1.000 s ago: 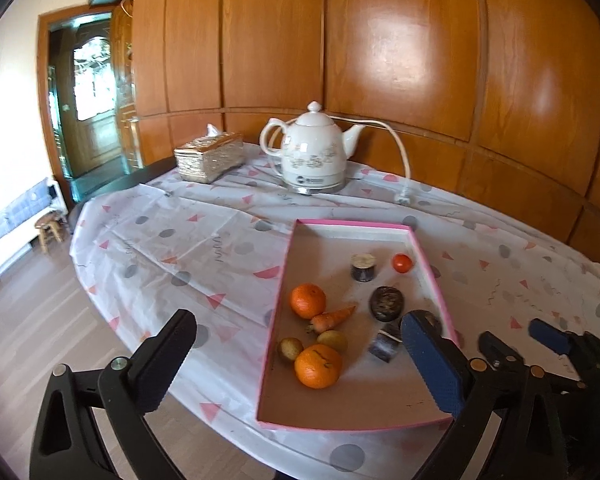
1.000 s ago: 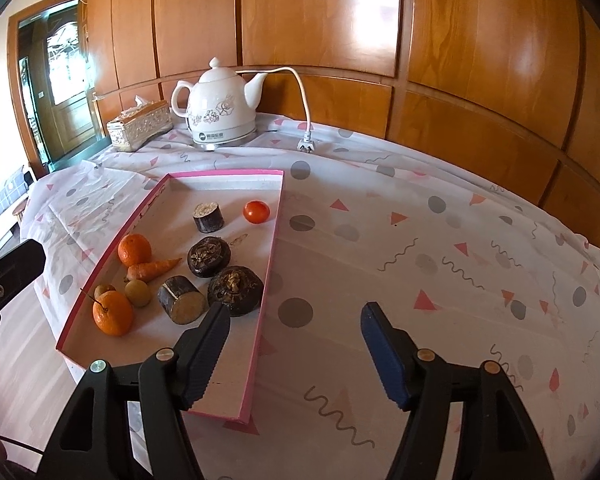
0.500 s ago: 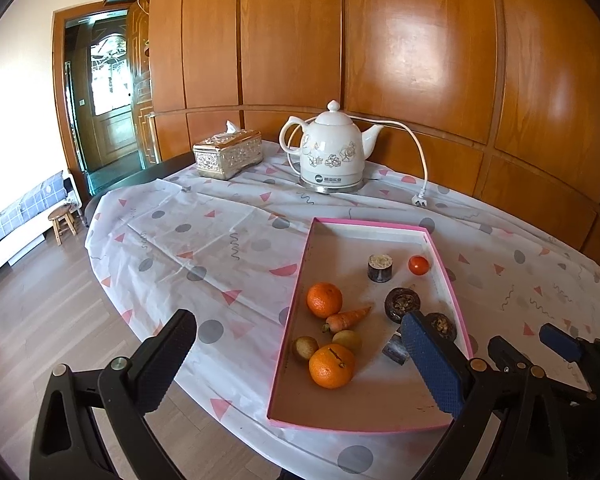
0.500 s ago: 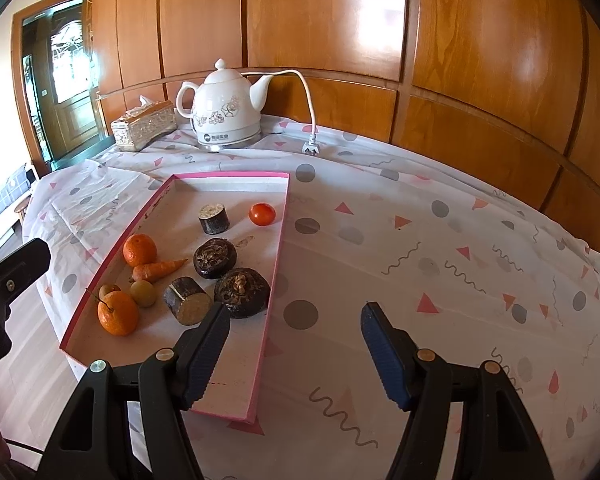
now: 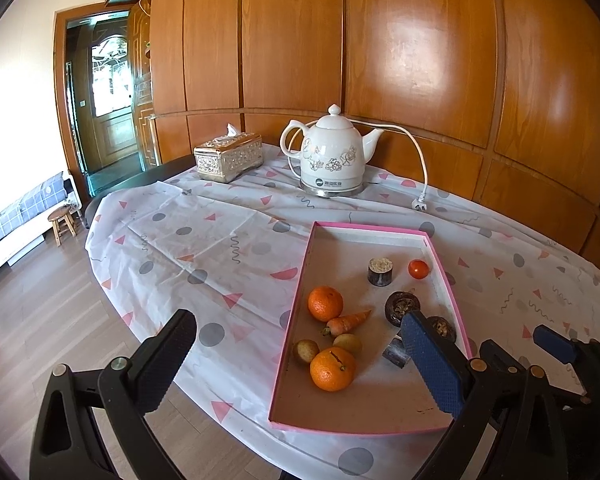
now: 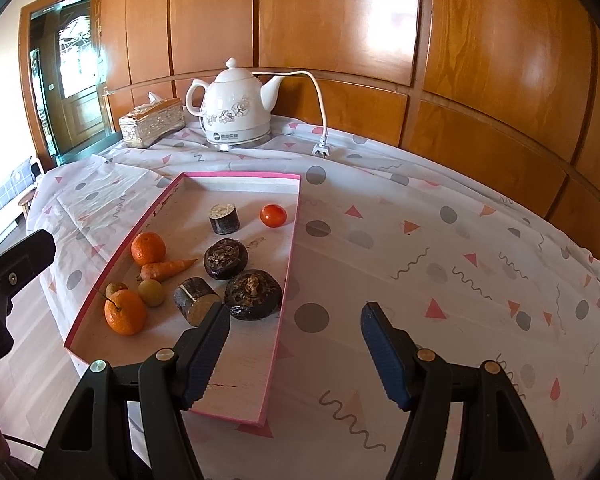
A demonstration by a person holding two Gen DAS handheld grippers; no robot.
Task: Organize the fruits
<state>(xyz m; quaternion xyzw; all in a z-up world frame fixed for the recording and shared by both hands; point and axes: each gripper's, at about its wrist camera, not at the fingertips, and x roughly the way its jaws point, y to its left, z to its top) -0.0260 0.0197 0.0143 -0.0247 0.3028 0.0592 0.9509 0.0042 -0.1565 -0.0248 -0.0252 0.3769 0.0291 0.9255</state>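
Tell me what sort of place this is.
Most likely a home dining room: a tablecloth-covered table holding a ceramic electric kettle and tissue box, wood-panelled walls, and a sofa beyond.

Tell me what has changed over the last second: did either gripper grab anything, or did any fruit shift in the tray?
Only the grippers moved. The left gripper pulled back and rose, so its view takes in more table and floor. The right gripper backed off slightly. Both keep their jaws wide open and empty. Everything in the pink-rimmed cardboard tray, including the two oranges and the small carrot, lies where it was.
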